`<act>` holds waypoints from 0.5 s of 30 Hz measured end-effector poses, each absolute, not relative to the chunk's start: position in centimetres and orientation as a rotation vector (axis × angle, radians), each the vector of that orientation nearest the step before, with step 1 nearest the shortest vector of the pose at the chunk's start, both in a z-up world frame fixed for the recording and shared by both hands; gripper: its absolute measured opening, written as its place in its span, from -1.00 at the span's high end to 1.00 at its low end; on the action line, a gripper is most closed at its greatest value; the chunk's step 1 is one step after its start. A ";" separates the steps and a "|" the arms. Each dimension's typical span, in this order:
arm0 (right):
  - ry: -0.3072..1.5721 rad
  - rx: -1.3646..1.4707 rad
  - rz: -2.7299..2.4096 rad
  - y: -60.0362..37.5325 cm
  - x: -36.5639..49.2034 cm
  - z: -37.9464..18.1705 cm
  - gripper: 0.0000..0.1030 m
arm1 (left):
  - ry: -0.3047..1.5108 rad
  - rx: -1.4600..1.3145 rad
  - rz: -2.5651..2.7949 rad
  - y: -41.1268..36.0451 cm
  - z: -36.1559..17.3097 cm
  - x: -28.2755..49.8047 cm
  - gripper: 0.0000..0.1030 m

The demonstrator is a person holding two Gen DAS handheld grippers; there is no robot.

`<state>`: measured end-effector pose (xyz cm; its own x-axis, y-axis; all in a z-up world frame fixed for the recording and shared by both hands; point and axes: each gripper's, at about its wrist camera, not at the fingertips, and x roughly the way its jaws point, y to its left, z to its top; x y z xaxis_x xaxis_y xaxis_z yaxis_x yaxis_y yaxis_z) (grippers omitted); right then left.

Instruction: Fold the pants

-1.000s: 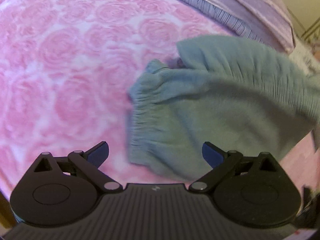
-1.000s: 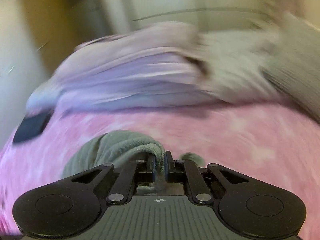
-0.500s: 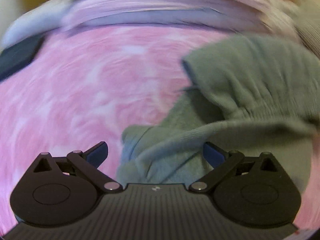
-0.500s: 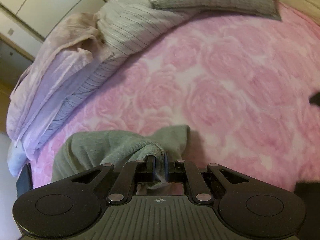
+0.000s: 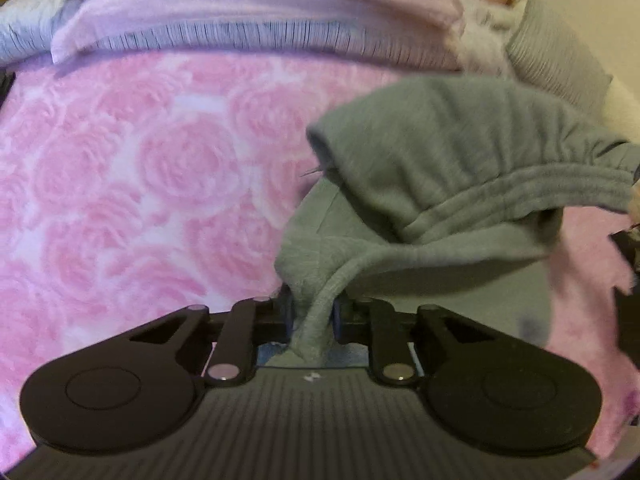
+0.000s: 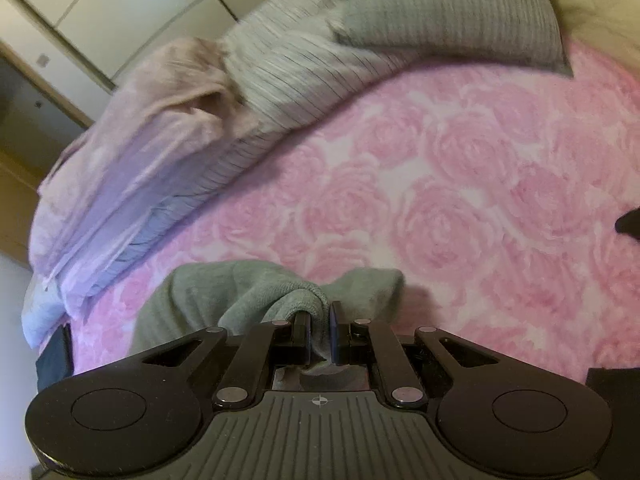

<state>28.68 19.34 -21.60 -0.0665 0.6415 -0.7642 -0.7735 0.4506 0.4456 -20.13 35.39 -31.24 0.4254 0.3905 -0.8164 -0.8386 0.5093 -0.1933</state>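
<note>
On the pink blanket point(image 5: 160, 168), my left gripper point(image 5: 312, 316) is closing on the soft, light pants point(image 5: 460, 152); my right gripper point(image 6: 320, 332) stays clamped on another bunched edge.

Pants point(image 5: 460, 152) blurred, cut off at right edge.

We note grey-green pants point(image 5: 460, 152) on a pink rose-print blanket point(image 6: 460, 184); behind it a lilac sheet point(image 6: 120, 168), grey pinstriped bedding point(image 6: 288, 68), grey ribbed pillow point(image 6: 452, 4). Grippers black.

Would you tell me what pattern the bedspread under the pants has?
Pink roses on white; the bedspread shows best in the right wrist view.
</note>
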 end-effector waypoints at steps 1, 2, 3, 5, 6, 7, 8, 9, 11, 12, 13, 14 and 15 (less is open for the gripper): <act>1.127 -0.133 1.184 18.9 27.7 -20.5 0.91 | 0.779 -0.637 0.839 35.5 -29.9 -21.0 0.72; 1.100 -0.117 1.206 18.2 26.3 -19.1 0.91 | 0.763 -0.621 0.840 35.8 -28.5 -22.0 0.73; 1.078 -0.107 1.220 17.8 25.2 -17.9 0.91 | 0.749 -0.610 0.842 36.2 -27.2 -23.0 0.73; 1.037 -0.067 1.253 16.6 22.4 -15.1 0.92 | 0.723 -0.556 0.854 37.5 -23.9 -25.8 0.73; 1.027 -0.026 1.266 15.8 21.0 -13.7 0.92 | 0.713 -0.523 0.864 38.0 -22.2 -27.0 0.73; 1.027 0.021 1.271 14.9 19.8 -12.6 0.92 | 0.700 -0.481 0.879 38.9 -20.1 -28.6 0.73; 1.031 0.069 1.273 14.1 18.7 -11.6 0.92 | 0.689 -0.433 0.896 39.6 -18.1 -30.1 0.74; 1.032 0.131 1.270 13.0 17.6 -10.7 0.92 | 0.678 -0.389 0.915 40.5 -16.2 -31.6 0.74; 1.058 0.277 1.249 10.4 15.8 -9.9 0.92 | 0.663 -0.315 0.938 42.4 -12.9 -34.8 0.73; 1.085 0.337 1.231 9.0 14.9 -10.1 0.92 | 0.672 -0.280 0.962 43.3 -11.7 -36.3 0.73; 1.118 0.384 1.201 7.3 14.0 -10.9 0.91 | 0.691 -0.259 0.971 43.9 -11.0 -37.4 0.64; 1.158 0.410 1.143 5.7 13.1 -12.0 0.89 | 0.717 -0.253 0.979 44.3 -10.6 -38.8 0.47; 1.210 0.411 1.072 4.3 12.4 -13.2 0.85 | 0.732 -0.258 0.988 44.3 -10.5 -40.1 0.40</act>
<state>12.43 4.28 -13.20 -0.0303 0.8359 -0.5480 -0.4438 0.4800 0.7567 -40.06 44.29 -10.51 0.3385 0.6651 -0.6657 -0.8302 0.5441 0.1214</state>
